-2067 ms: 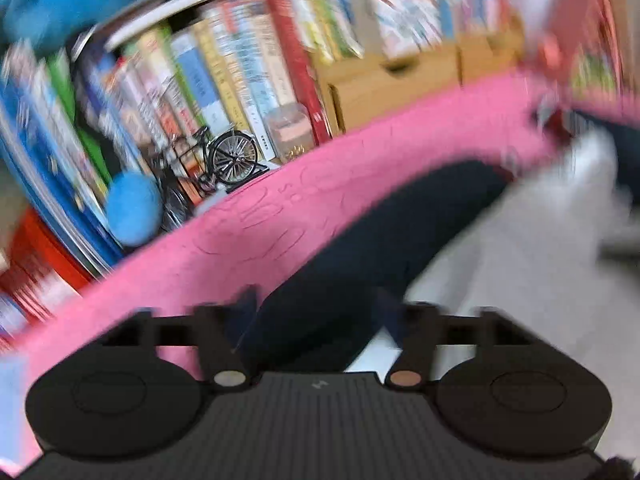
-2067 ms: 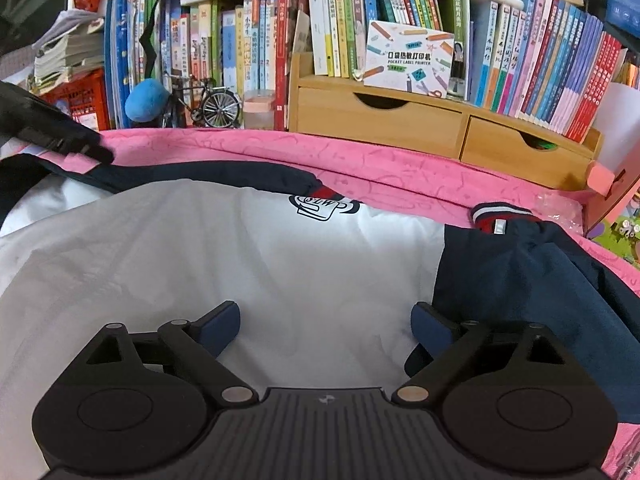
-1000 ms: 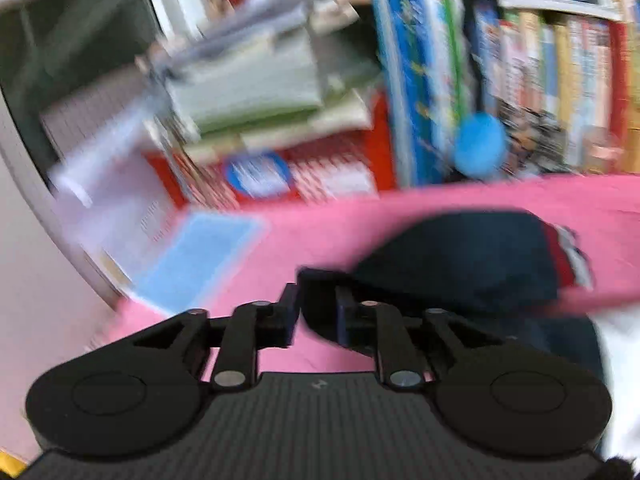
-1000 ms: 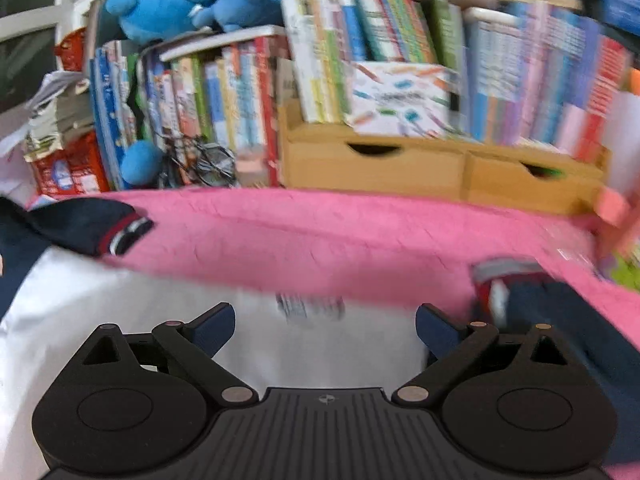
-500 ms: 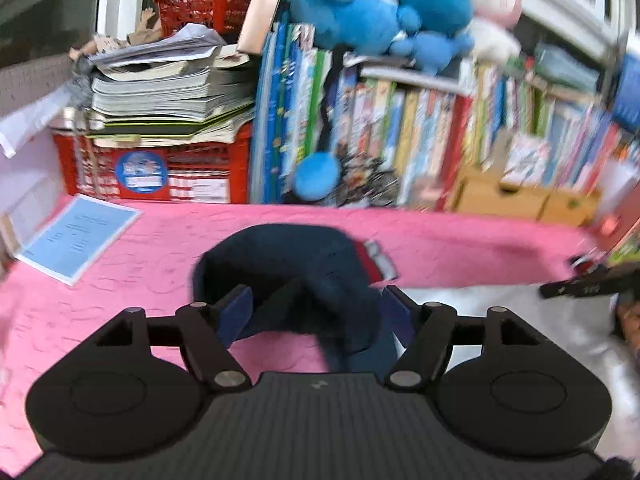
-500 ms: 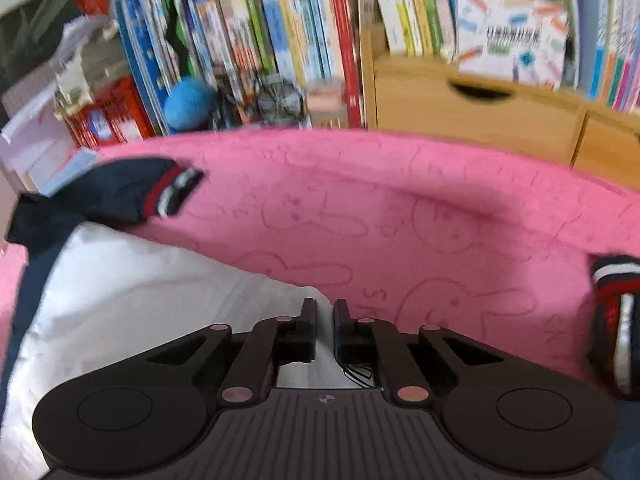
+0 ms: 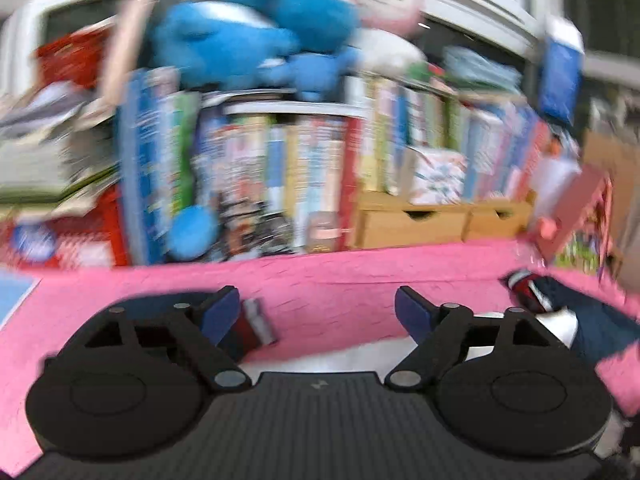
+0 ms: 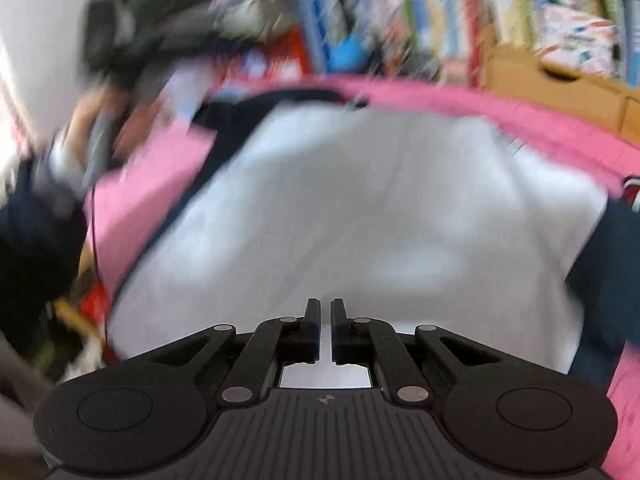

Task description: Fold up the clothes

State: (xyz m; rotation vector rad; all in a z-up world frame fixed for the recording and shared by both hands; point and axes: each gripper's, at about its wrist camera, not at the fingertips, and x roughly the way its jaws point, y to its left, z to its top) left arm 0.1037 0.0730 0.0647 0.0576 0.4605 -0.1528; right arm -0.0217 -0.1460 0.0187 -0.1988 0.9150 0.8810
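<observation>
Your right hand-held gripper had its jaws closed together over the white body of the jacket; the picture was too blurred to tell whether a thin fold of cloth was pinched between them. Your left hand-held gripper had its jaws wide and opening, with nothing between them, only the pink cover of the surface.

The jacket lay spread on this pink cover. In the left wrist view, one navy sleeve with a red and white striped cuff lay just beside the left finger, and a second striped cuff lay further to the right.

Behind the surface stood a wooden drawer box with two drawers, both closed, so their contents were hidden. A small printed box stood on top of it. A row of books filled the shelf, too blurred to count, and a red crate carried a stack of papers.

Only the left view showed the blue plush toys on top of the books. Only the right view showed the whole white panel and your other hand at its far left edge.
</observation>
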